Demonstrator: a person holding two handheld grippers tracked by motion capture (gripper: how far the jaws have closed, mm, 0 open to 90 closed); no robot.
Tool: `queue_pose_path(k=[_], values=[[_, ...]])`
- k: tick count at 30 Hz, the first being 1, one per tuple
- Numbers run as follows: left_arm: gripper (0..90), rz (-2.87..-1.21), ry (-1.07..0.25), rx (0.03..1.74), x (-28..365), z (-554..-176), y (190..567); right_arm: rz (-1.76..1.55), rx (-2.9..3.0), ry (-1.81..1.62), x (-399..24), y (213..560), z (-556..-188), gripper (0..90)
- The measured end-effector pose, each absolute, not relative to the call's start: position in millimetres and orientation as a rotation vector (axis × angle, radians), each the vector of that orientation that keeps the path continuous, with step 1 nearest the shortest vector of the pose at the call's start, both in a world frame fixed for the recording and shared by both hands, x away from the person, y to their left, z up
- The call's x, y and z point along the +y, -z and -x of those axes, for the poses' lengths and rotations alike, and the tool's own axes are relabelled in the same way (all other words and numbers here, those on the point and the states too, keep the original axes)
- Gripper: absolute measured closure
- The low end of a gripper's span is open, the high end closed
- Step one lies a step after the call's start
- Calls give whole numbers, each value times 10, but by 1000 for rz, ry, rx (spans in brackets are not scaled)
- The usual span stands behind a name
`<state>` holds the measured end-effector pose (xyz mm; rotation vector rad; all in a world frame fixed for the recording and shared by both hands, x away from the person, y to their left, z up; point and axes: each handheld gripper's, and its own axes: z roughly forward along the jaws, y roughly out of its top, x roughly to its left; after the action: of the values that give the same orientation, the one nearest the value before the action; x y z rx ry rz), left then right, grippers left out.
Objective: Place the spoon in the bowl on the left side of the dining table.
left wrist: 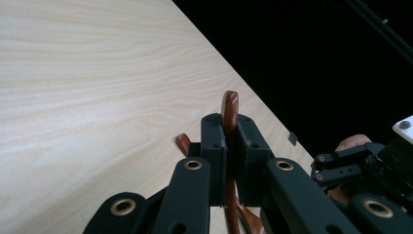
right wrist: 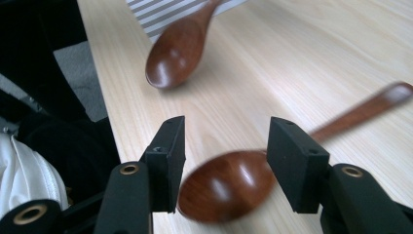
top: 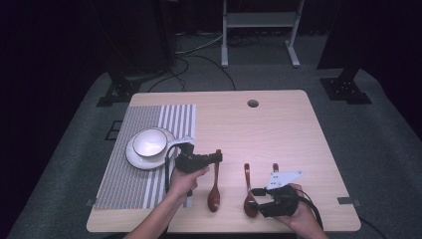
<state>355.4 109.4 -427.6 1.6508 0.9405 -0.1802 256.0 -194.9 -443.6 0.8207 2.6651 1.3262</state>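
Three brown wooden spoons lie near the table's front edge. My left gripper (top: 217, 157) (left wrist: 229, 128) is shut on the handle of the left spoon (top: 214, 196) (left wrist: 230, 103), and that spoon's bowl (right wrist: 174, 49) hangs a little above the wood. My right gripper (top: 257, 192) (right wrist: 226, 142) stands open, one jaw on each side of the middle spoon's bowl (top: 249, 203) (right wrist: 225, 185), pads clear of it. The handle of the third spoon (top: 275, 168) pokes out behind the right gripper's grey plate; its bowl is hidden. The right gripper (left wrist: 341, 165) also appears in the left gripper view.
A white bowl (top: 149, 141) on a saucer (top: 133, 158) sits on a striped placemat (top: 127, 184) at the left. The light wooden table (top: 278, 129) has a round hole (top: 253, 103) near its far edge. A white frame (top: 259, 20) stands on the floor beyond.
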Motion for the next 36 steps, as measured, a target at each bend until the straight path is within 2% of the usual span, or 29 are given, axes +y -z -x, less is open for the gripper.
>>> queue_pose_path(k=[16, 36], values=[[843, -1642, 116, 970, 1255, -3734, 4062, -987, 2530, -1396, -2386, 4416, -2521, 446], [842, -1645, -18, 1024, 1498, -3938, 3811, -1043, 2475, -1425, -2503, 4427, -2523, 439]])
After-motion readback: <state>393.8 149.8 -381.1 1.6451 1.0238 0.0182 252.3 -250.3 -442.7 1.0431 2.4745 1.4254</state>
